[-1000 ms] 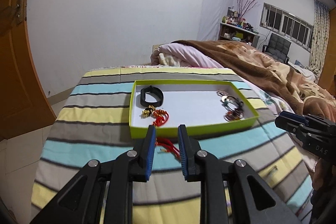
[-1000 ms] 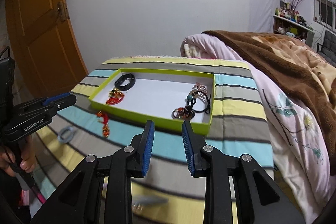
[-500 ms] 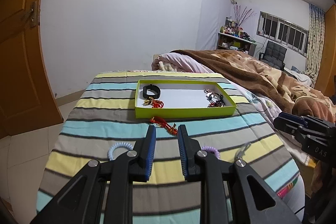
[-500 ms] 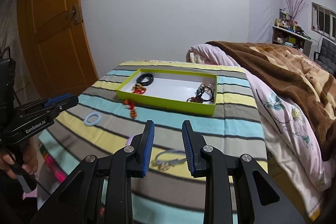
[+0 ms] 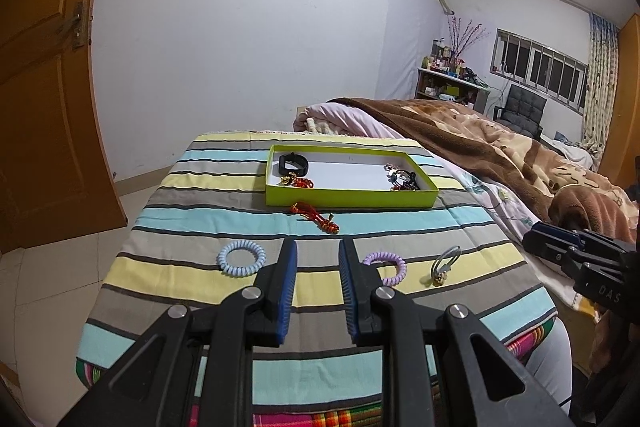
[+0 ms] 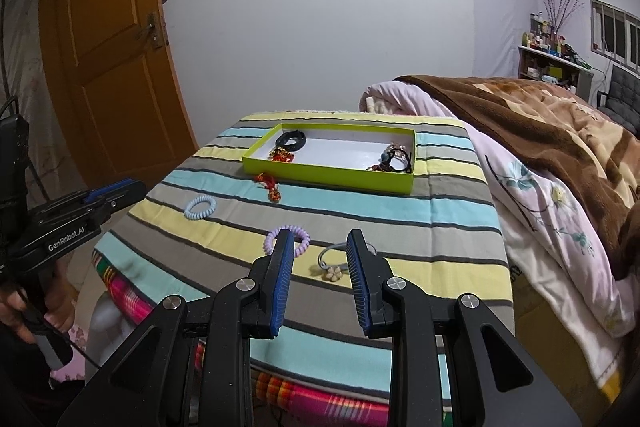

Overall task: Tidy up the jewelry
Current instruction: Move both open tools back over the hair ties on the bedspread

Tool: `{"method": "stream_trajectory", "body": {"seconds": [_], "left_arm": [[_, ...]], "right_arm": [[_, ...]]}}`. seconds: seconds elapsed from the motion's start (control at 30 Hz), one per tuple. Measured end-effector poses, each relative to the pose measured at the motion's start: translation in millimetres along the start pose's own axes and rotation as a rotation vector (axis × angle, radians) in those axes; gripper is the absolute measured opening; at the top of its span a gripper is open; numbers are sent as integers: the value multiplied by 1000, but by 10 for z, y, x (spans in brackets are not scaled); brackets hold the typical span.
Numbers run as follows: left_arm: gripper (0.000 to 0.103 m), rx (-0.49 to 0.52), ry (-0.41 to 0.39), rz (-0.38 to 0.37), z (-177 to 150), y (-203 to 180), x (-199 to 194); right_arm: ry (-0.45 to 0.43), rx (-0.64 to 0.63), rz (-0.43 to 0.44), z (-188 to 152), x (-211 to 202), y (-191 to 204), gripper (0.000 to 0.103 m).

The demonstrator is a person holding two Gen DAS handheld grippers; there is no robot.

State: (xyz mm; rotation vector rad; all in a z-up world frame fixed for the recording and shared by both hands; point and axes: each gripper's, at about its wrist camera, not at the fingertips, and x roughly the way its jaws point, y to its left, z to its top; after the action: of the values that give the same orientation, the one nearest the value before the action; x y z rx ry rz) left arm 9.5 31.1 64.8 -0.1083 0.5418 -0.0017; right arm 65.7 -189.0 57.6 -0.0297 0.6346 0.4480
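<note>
The left hand-held gripper [image 5: 318,251] fills the lower middle of its view, its blue-padded jaws parted with nothing between them, above the striped cloth [image 5: 240,203] covering the tabletop. The right hand-held gripper [image 6: 318,241] sits at lower centre of its own view, jaws likewise apart and empty.

In the left view, a green tray [image 5: 348,197] lies at centre, toward the far end of the cloth. Inside it, a black band [image 5: 294,165] and red-gold trinkets [image 5: 298,182] sit at its left end, and a cluster of dark bracelets [image 5: 404,181] at its right end. Just in front of the tray, on the cloth, lies a red tassel charm [image 5: 316,219]. Nearer the camera, a blue coil tie [image 5: 241,258] lies left of the jaws, a purple coil tie [image 5: 390,267] just right of them, and a grey tie with a flower [image 5: 444,265] further right. A bed with a brown blanket [image 5: 480,147] occupies the right side.
</note>
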Motion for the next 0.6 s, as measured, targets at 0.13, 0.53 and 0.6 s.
{"method": "stream_trajectory", "body": {"seconds": [0.13,0.53,0.6], "left_arm": [[22,2,-7,6,-18,-4,-47],[22,-12,-5,12,-93,43,-48],[22,-15,0,15,-107,58,-21]], "right_arm": [[-6,3,3,-25,-45,10,28],[10,5,8,-72,-12,-3,28],[19,4,10,-85,24,1,28]]}}
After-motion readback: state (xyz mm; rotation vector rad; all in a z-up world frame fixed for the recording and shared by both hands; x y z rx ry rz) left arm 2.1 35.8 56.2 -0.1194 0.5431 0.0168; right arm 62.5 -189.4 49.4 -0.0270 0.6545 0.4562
